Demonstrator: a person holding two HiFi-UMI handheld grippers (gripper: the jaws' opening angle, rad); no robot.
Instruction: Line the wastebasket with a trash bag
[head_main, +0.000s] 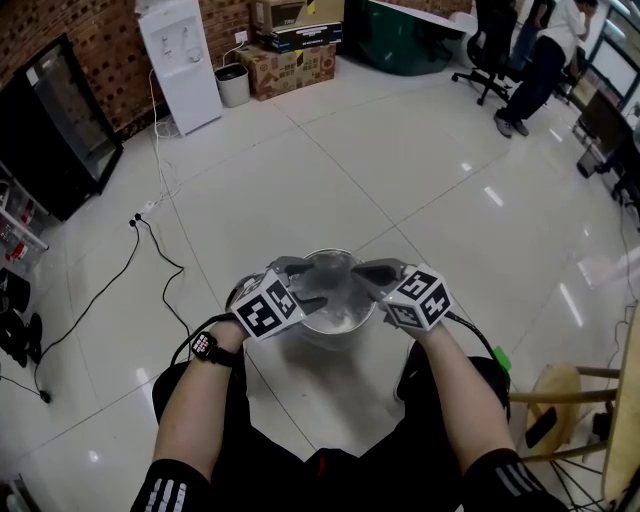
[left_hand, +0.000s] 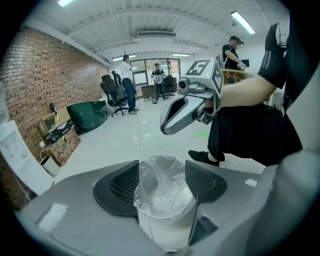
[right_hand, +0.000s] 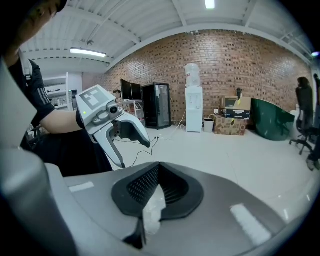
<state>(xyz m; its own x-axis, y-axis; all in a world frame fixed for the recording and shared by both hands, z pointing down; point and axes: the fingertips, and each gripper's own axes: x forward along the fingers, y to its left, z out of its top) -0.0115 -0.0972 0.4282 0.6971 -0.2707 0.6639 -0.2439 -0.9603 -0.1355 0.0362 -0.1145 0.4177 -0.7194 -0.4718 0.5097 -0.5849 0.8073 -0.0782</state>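
On the floor before the person: the wastebasket is stood upright, with the clear trash bag placed inside it.
Bag mouth: seen spread round the rim; judged largely fitted.
Left gripper: jaws held apart above the basket, nothing clasped.
Right gripper: jaws closed on a fold of bag film.
Left to do: probably only the last edge to be settled and let go.
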